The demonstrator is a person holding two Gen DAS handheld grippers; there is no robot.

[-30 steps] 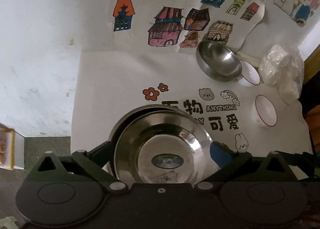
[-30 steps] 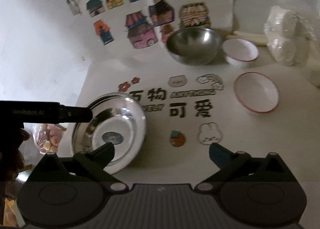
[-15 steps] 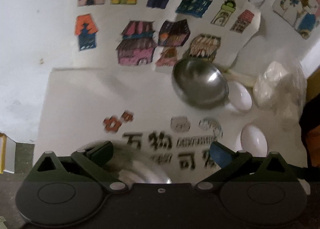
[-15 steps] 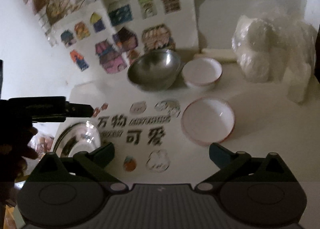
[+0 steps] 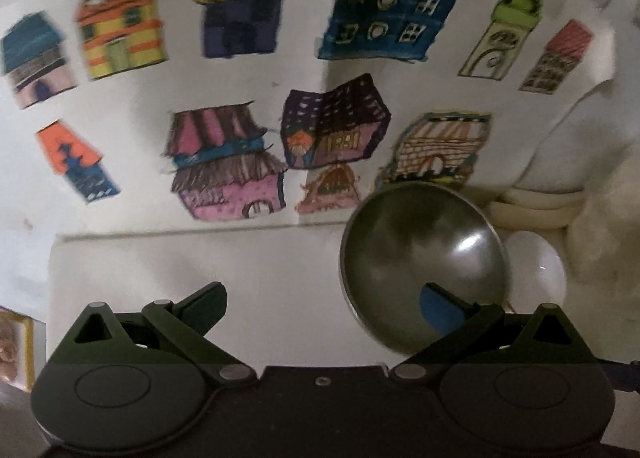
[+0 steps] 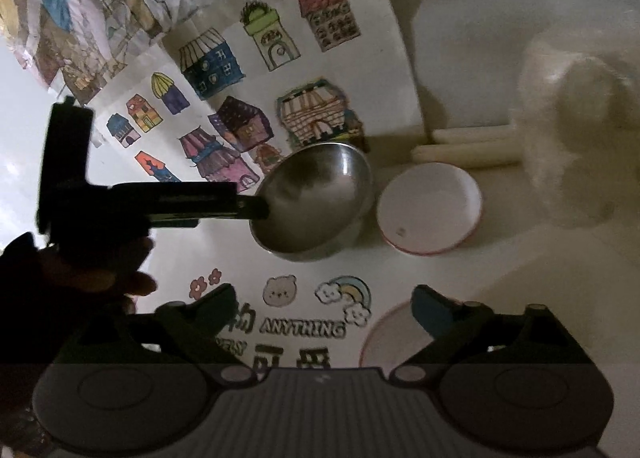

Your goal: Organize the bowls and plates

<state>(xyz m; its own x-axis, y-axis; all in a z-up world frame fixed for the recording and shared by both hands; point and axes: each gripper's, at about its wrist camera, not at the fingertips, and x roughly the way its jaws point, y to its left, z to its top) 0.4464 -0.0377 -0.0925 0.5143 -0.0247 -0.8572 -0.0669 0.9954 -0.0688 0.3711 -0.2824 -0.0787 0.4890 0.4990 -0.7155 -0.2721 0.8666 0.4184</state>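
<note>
A steel bowl (image 5: 420, 258) (image 6: 316, 198) rests on the white mat, tilted against the drawings. My left gripper (image 5: 320, 298) is open, its right finger over the bowl's near rim, its left finger over bare mat. In the right wrist view the left gripper (image 6: 256, 210) reaches the bowl's left rim. A white bowl with a red rim (image 6: 430, 212) (image 5: 536, 270) sits just right of the steel bowl. My right gripper (image 6: 324, 306) is open and empty above the mat; a second red-rimmed white bowl (image 6: 384, 338) lies under its right finger.
Coloured house drawings (image 5: 240, 98) (image 6: 248, 98) lie behind the bowls. A white plastic bag (image 6: 580, 146) stands at the right, with pale sticks (image 6: 468, 146) beside it. The mat (image 6: 300, 326) has cartoon prints and lettering.
My left gripper has left the stacked steel plates and moved forward to the steel bowl. My right gripper has moved forward and right, toward the white bowls.
</note>
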